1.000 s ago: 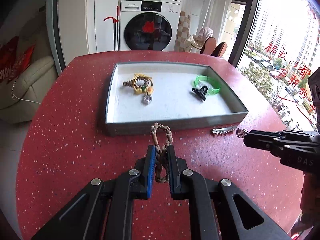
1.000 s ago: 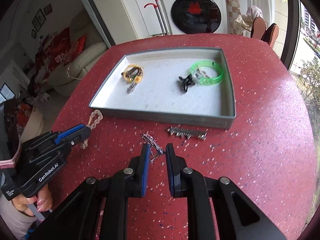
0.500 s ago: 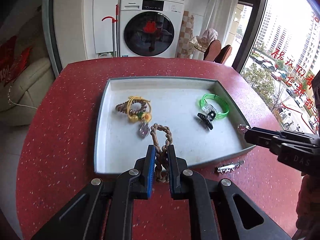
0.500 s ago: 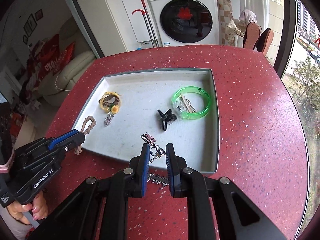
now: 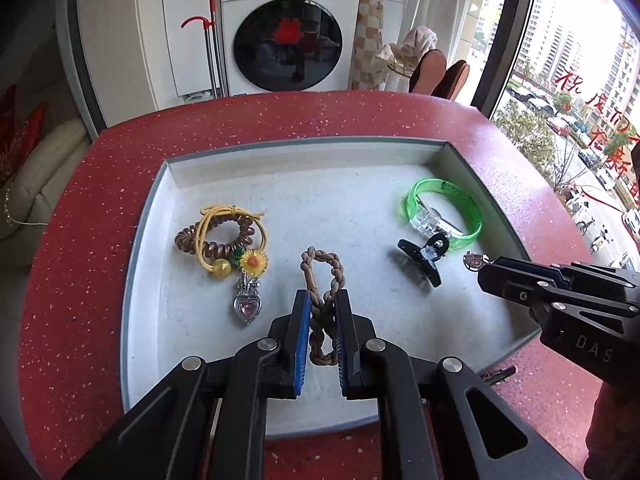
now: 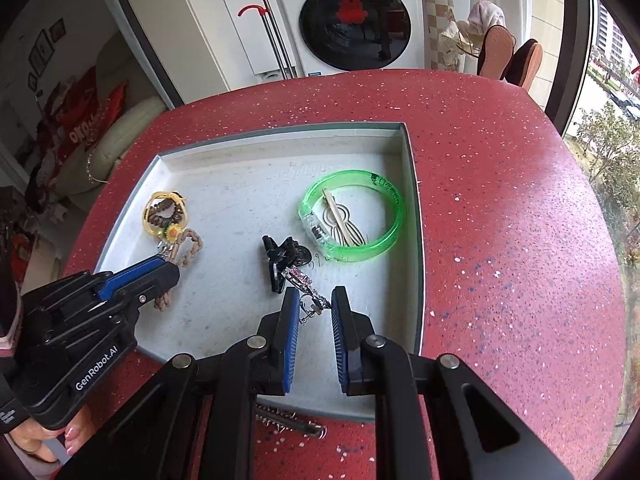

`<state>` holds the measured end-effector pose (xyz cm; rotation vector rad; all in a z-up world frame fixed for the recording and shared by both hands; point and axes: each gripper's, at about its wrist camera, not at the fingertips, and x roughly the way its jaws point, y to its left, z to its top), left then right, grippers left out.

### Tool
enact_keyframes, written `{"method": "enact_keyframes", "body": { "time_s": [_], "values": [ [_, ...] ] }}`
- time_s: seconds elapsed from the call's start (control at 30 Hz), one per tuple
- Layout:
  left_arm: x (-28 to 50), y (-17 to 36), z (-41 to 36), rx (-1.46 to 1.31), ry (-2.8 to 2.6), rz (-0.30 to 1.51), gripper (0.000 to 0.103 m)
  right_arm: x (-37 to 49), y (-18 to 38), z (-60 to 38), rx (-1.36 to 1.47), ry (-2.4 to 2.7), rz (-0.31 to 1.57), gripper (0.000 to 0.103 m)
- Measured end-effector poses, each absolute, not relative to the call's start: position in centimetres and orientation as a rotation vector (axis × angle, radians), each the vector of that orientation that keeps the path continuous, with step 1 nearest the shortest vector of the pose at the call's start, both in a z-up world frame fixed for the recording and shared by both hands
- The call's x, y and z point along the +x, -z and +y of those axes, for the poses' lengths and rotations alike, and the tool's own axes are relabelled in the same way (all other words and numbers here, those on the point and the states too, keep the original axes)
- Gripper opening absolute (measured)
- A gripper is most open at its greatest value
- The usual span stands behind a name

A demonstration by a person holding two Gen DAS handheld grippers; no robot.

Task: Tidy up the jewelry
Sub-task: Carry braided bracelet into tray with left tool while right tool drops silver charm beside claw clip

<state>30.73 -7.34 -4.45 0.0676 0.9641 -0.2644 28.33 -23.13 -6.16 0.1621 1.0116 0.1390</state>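
Braided cord loop (image 5: 322,304) sits pinched in the left gripper (image 5: 320,312), whose jaws are nearly closed. The right gripper (image 6: 314,312) holds a small earring (image 6: 306,292) in narrow jaws. Lower both to the bare tray (image 5: 320,200) floor ahead of the jaws, then open slowly.

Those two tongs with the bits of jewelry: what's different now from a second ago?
Both tongs travelled forward from the red table to over the grey tray. The left tongs still pinch the braided cord loop; the right tongs still carry the small silver chain. The hair ties, green bangle and black clip lie unmoved in the tray.
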Motion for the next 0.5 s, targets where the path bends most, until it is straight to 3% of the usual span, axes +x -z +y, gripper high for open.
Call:
{"method": "enact_keyframes", "body": {
  "time_s": [0.5],
  "values": [
    [30.9, 6.4, -8.5, 0.155, 0.226, 0.977, 0.030, 28.8, 7.8, -23.0, 0.161, -0.122, 1.041, 0.018]
  ]
}}
